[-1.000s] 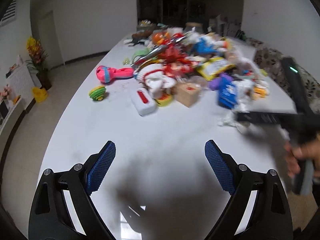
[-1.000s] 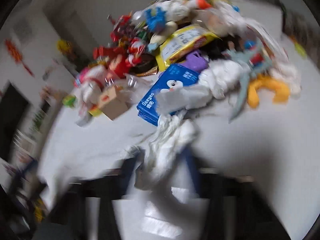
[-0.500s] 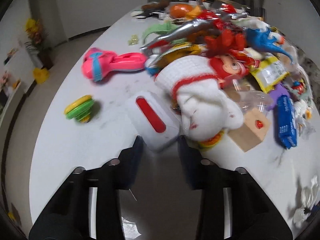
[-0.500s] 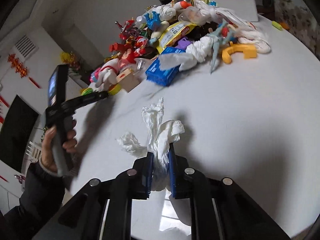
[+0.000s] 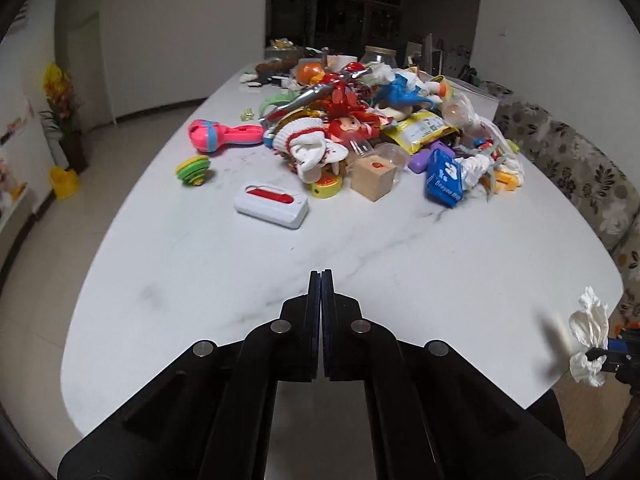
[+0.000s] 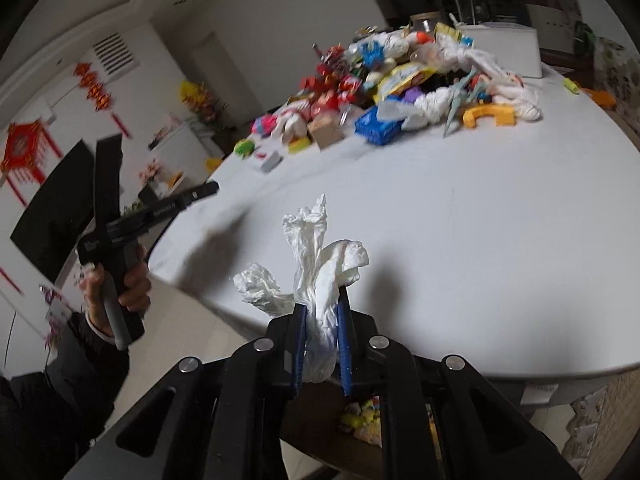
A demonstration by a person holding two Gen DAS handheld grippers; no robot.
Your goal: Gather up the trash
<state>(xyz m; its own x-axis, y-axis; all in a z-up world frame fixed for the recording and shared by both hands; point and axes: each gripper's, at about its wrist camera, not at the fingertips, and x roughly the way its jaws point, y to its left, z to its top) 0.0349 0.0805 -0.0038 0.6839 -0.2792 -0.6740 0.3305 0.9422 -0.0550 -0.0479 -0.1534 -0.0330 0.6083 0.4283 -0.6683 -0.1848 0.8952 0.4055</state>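
Black linkage tools [image 5: 321, 276], silver rivets, blue ribbed pads [image 6: 344, 332]; bare-skinned hand [image 6: 120, 284], dark sleeve.

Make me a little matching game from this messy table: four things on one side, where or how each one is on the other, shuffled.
Things:
1. crumpled white tissue
2. white box with a red stripe
3. left gripper
4. blue wipes packet

States:
A. shut, holding nothing
B. clamped in the right gripper
C. at the pile's right edge
D. lying alone before the pile

Pairs: 1-B, 2-D, 3-A, 4-C
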